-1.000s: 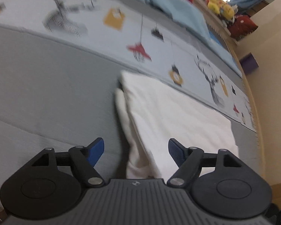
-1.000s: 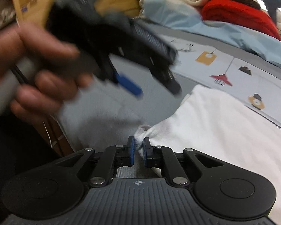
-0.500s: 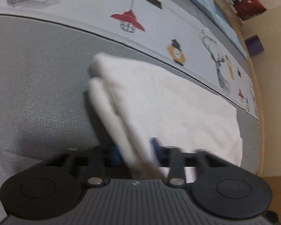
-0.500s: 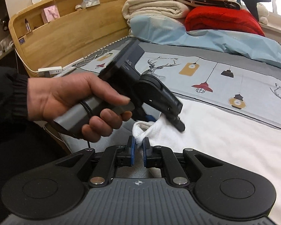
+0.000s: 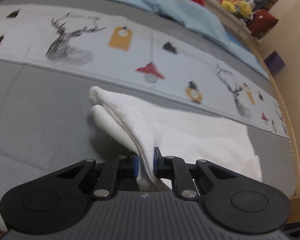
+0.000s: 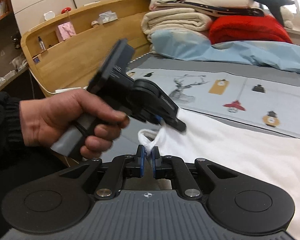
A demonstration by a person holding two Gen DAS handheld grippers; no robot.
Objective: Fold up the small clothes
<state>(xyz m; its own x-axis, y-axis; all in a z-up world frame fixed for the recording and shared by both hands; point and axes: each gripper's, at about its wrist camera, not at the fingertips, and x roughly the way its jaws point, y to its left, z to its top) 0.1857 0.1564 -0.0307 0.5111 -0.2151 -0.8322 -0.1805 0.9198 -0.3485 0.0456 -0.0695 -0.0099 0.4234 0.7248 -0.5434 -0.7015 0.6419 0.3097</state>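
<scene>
Two grippers hold one white garment [image 5: 186,132] at once, on the grey strip of the bed [image 5: 36,108] along its near edge. On the left, the left gripper [image 5: 145,163] has its blue pads pressed onto a bunched edge of the cloth, several layers thick, which rises in a tented ridge from the bed to the jaws; in the right wrist view this gripper [image 6: 166,123] is seen in the person's left hand [image 6: 66,118], nipping the same edge. To its right, the right gripper [image 6: 148,161] pinches a thin hemmed loop of the garment between nearly closed fingers. The cloth looks light, soft and limp, a knit that sags between holds and should not slip from rubber pads; the hemmed edges and corners seem the best places to take it, since a grip in the middle would only gather wrinkles. It is plain white, partly folded, its flat part lying smooth toward the right, touching the patterned band [image 5: 130,40] of the cover.
</scene>
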